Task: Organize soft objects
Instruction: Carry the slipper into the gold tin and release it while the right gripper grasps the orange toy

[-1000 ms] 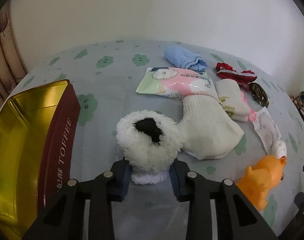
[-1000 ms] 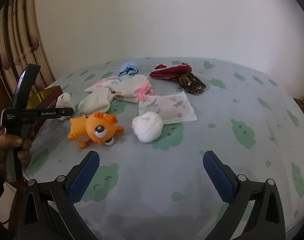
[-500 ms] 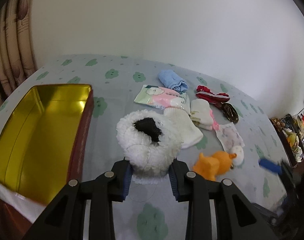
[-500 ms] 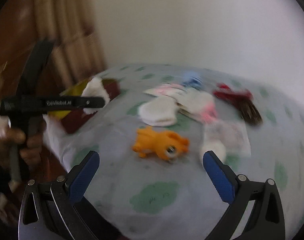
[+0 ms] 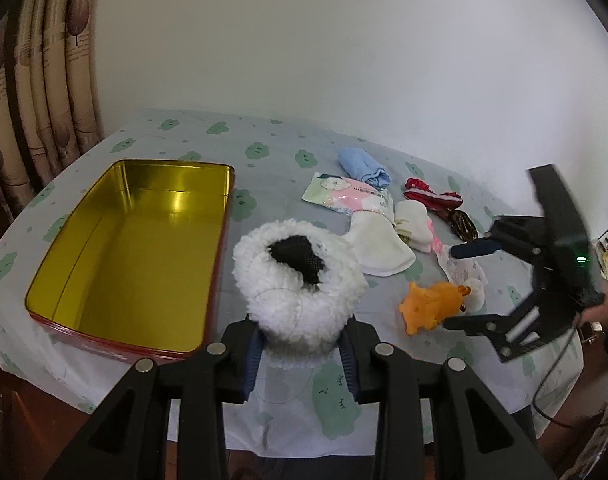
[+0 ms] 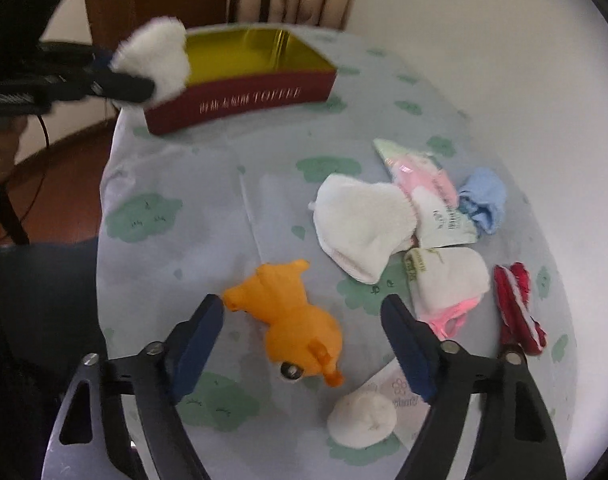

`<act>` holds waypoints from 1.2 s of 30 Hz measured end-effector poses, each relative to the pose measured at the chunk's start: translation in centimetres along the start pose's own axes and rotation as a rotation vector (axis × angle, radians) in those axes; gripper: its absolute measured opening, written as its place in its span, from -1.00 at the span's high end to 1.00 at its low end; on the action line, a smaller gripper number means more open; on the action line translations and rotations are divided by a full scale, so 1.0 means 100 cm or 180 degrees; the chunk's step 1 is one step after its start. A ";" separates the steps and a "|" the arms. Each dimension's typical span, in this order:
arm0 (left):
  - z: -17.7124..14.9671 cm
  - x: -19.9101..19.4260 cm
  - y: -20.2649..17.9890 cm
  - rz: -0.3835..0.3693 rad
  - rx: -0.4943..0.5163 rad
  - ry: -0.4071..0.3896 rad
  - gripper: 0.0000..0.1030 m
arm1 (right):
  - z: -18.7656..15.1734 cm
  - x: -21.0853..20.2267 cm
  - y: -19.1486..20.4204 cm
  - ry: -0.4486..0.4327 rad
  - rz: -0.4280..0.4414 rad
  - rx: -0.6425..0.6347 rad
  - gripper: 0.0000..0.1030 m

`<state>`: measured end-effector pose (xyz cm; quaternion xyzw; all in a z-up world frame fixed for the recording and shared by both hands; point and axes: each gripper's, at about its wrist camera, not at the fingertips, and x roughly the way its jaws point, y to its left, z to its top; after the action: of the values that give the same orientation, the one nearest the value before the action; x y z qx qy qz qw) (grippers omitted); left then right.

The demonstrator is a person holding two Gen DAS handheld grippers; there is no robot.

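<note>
Left wrist | left tool [image 5: 300, 354] grips fluffy white ring [image 5: 298, 280] | glossy gold tin [image 5: 132, 248]

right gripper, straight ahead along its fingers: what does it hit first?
Most likely the orange toy: it lies between the closing, still apart fingers of the right gripper, which points down at the table. Depth is unclear.

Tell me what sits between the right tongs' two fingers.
The orange toy lies on the tablecloth between the closing right tongs, pads not yet touching it; the right wrist view shows this.
</note>
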<state>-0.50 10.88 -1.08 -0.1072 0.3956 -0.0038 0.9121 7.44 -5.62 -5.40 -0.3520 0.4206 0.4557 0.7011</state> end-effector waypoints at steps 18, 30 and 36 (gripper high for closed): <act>0.076 0.018 0.103 0.0581 0.0080 0.0161 0.29 | 0.002 0.024 0.007 0.0236 -0.0190 0.0196 0.10; 0.111 0.132 0.159 0.0870 0.0151 0.0727 0.23 | -0.037 -0.001 -0.027 -0.0310 0.0160 0.1408 0.30; 0.113 0.141 0.157 0.0972 0.0254 0.0839 0.03 | -0.037 -0.012 -0.021 -0.0435 0.0264 0.1527 0.30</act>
<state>16.14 27.16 -6.81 -0.0084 0.5228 0.1049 0.8460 8.13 -10.04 -5.54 -0.1264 0.4824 0.3940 0.7721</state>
